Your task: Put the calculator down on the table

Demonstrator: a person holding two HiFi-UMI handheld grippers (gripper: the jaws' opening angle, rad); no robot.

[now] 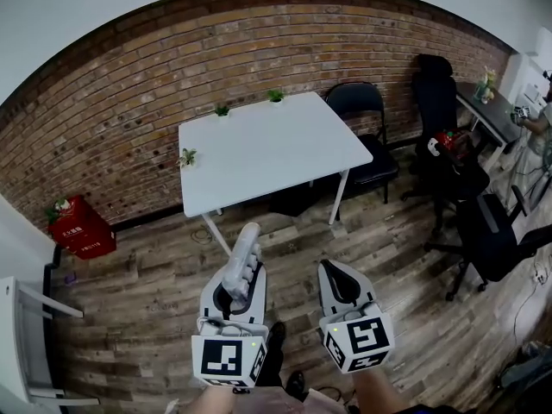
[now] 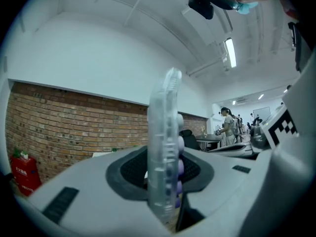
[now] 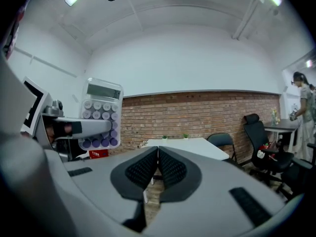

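My left gripper (image 1: pixel 238 285) is shut on a white calculator (image 1: pixel 244 257) with round purple and white keys, held edge-on and upright above the wooden floor. In the left gripper view the calculator (image 2: pixel 165 147) stands between the pads as a translucent slab. The right gripper view shows the calculator (image 3: pixel 101 115) face-on at the left, clamped by the left gripper's fingers (image 3: pixel 79 127). My right gripper (image 1: pixel 338 281) is shut with nothing in it, its pads (image 3: pixel 158 169) pressed together. The white table (image 1: pixel 269 149) stands ahead against the brick wall, some way beyond both grippers.
Three small potted plants (image 1: pixel 222 109) sit along the table's far and left edges. A black folding chair (image 1: pixel 362 136) stands right of the table, office chairs (image 1: pixel 483 231) farther right. A red box (image 1: pixel 79 227) lies by the wall at left. A person stands at a desk (image 3: pixel 301 107).
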